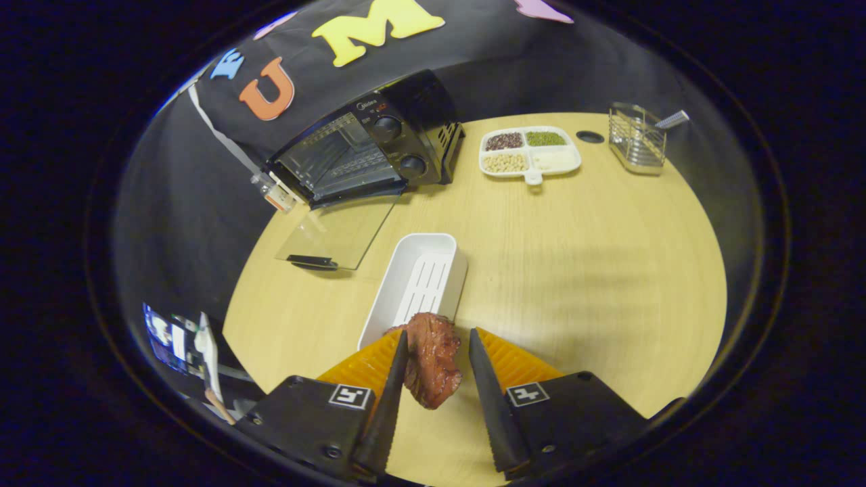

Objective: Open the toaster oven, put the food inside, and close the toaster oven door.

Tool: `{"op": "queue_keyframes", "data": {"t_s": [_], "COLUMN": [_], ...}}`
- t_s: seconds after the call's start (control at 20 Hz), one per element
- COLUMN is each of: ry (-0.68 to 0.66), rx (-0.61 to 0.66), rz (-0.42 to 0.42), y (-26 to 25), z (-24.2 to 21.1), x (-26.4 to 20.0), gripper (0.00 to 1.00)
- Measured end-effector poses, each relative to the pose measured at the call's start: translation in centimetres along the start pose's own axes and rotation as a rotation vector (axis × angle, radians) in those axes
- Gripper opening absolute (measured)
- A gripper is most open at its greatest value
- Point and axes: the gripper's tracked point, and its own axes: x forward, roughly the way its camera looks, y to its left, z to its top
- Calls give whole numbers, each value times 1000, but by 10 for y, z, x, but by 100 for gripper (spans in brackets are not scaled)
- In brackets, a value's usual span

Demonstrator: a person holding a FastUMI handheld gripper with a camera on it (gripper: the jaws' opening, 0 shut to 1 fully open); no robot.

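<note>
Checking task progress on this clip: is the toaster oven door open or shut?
Open. The toaster oven has its glass door folded down flat on the table. The gripper holds the piece of meat between its fingers.

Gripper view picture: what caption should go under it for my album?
Fingers hold a piece of meat above a white tray, with the toaster oven door open.

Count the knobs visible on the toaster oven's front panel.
2: upper knob and lower knob, stacked right of the toaster oven window. None seems hidden.
</note>
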Motion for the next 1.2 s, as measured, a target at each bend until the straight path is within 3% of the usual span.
{"op": "queue_keyframes", "data": {"t_s": [0.2,0.4,0.75,1.2], "ry": [42,73,9,-189], "rx": [145,247,177,326], "rz": [109,148,188,296], "y": [3,3,48,178], "z": [-1,1,22,63], "x": [-5,-7,-33,-14], "gripper": [32,19,14,13]}}
